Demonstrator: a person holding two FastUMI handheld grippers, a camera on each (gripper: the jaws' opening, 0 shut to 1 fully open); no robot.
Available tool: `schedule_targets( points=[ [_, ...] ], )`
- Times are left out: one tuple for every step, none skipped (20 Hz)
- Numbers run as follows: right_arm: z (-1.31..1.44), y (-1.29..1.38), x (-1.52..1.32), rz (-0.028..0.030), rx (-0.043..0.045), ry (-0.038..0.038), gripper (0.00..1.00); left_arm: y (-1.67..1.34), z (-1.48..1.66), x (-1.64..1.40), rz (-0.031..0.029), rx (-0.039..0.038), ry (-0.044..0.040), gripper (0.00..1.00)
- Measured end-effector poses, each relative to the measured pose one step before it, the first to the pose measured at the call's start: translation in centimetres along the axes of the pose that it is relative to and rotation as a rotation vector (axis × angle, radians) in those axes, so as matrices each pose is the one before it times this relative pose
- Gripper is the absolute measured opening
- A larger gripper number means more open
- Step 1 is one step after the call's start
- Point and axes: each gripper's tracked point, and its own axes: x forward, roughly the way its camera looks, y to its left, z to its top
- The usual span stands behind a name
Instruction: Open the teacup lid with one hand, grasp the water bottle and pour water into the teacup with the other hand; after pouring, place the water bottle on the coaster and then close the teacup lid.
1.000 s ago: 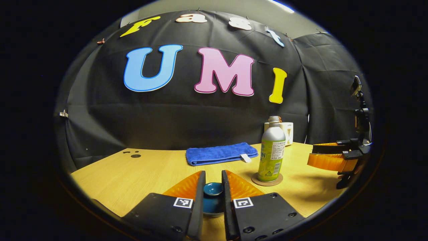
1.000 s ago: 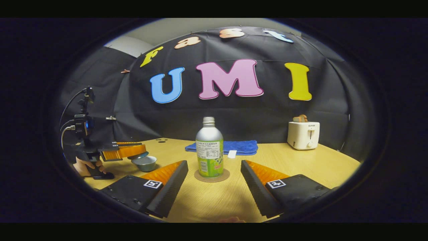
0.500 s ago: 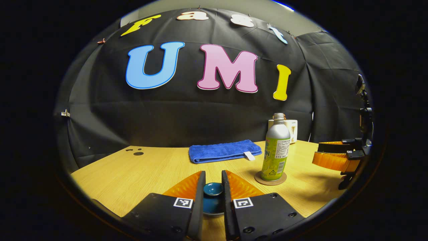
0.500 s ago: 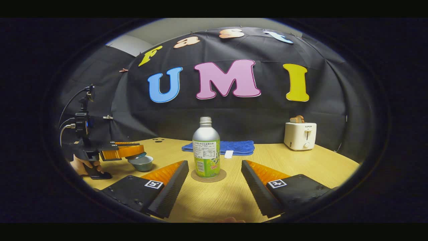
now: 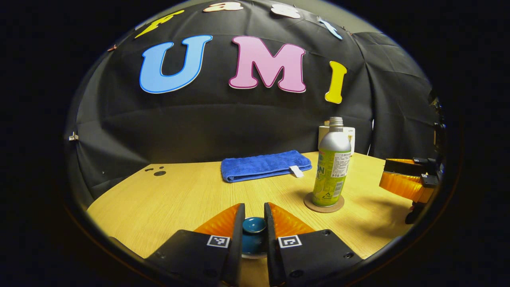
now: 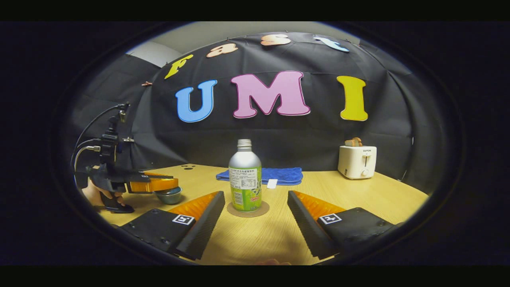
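Your left gripper [image 5: 254, 217] has its orange fingers pinched onto the knob of the round teal teacup lid [image 5: 254, 225], lowering it onto the grey-green teacup [image 6: 169, 195]. The silver-and-green water bottle [image 6: 245, 177] stands upright on the round cork coaster [image 6: 248, 210], so your right gripper [image 6: 255, 207] gapes wide, holding nothing.

Left tongs [image 5: 254, 229] pinched nearly closed, tilted down; right tongs [image 6: 255, 217] spread wide, level.
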Motion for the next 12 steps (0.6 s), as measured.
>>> schedule_targets(
  points=[
    [0.045, 0.027, -0.027, -0.00014, -0.00019, -0.00018, 0.98, 0.021, -0.037, 0.059, 0.00259, 0.00463, 0.00569, 0.30],
    [0.051, 0.017, -0.003, -0.00005, -0.00011, -0.00010, 0.98, 0.063, -0.080, 0.073, 0.00460, 0.00366, 0.00534, 0.30],
    [-0.079, -0.034, 0.000, -0.00013, 0.00009, 0.00003, 0.98, -0.073, -0.030, 0.039, 0.00203, 0.00298, 0.00522, 0.30],
    [-0.012, 0.017, 0.024, 0.00005, -0.00032, -0.00041, 0.98, 0.091, -0.101, 0.044, 0.00361, 0.00333, 0.00415, 0.30],
    [0.036, 0.012, -0.024, -0.00022, 0.00034, 0.00031, 0.98, 0.050, 0.003, 0.065, 0.00288, 0.00237, 0.00238, 0.30],
    [-0.014, 0.007, 0.016, 0.00020, -0.00020, -0.00029, 0.98, 0.049, -0.062, 0.117, 0.00156, 0.00110, 0.00091, 0.30],
    [0.002, -0.036, 0.016, -0.00015, 0.00013, 0.00018, 0.98, 0.090, 0.026, -0.028, 0.00511, -0.00138, -0.00037, 0.30],
    [0.025, 0.018, -0.014, 0.00007, -0.00014, -0.00022, 0.98, 0.161, -0.026, -0.052, 0.00697, -0.00270, -0.00011, 0.31],
    [-0.020, -0.013, 0.031, -0.00005, -0.00003, -0.00006, 0.98, 0.079, 0.061, -0.012, 0.00412, -0.00220, -0.00146, 0.31],
    [-0.020, 0.014, -0.032, 0.00001, 0.00005, -0.00002, 0.97, -0.110, -0.040, 0.039, -0.00007, -0.00123, -0.00113, 0.31],
    [0.022, 0.016, 0.074, 0.00000, -0.00010, -0.00018, 0.97, -0.057, -0.064, -0.015, -0.00238, -0.00045, 0.00140, 0.31],
    [-0.004, -0.024, -0.057, -0.00008, 0.00024, 0.00019, 0.98, -0.013, -0.015, -0.017, 0.00047, 0.00033, 0.00105, 0.33]
  ],
)
